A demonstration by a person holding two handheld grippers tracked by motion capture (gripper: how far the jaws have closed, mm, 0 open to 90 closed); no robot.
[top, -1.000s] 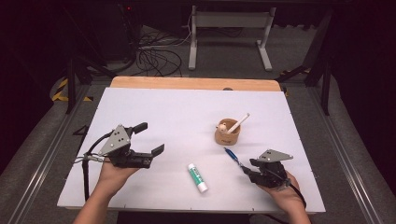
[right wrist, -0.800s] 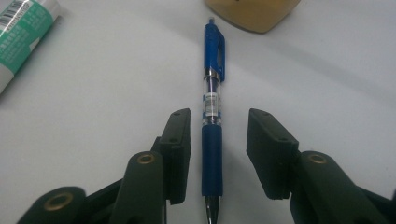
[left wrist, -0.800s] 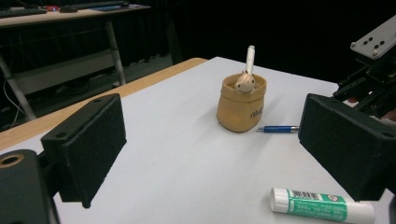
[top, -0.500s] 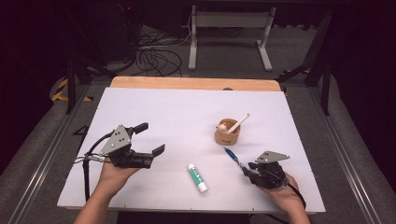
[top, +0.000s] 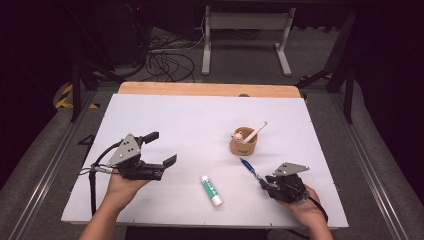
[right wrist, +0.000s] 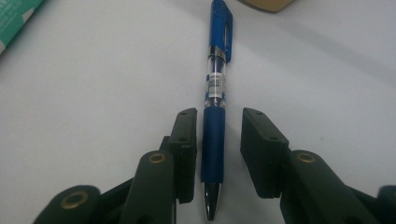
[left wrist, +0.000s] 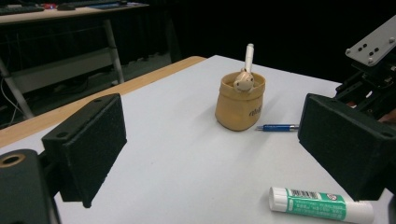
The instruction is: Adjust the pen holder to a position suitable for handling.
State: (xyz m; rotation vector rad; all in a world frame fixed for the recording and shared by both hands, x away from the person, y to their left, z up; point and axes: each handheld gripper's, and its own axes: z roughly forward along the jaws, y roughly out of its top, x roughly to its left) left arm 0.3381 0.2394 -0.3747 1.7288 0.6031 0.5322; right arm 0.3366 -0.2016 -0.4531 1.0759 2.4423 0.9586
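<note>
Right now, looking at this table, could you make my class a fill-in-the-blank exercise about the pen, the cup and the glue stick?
1. The pen lies between the fingers of the ____ gripper.
2. The pen's colour is ____.
3. The glue stick lies flat on the table, while a white stick leans inside the ____.
4. The left gripper holds ____.

Missing words: right; blue; cup; nothing

High view overlooks whole table (top: 165,125); left view low, sideways; right view close; all share pen (right wrist: 217,88).
</note>
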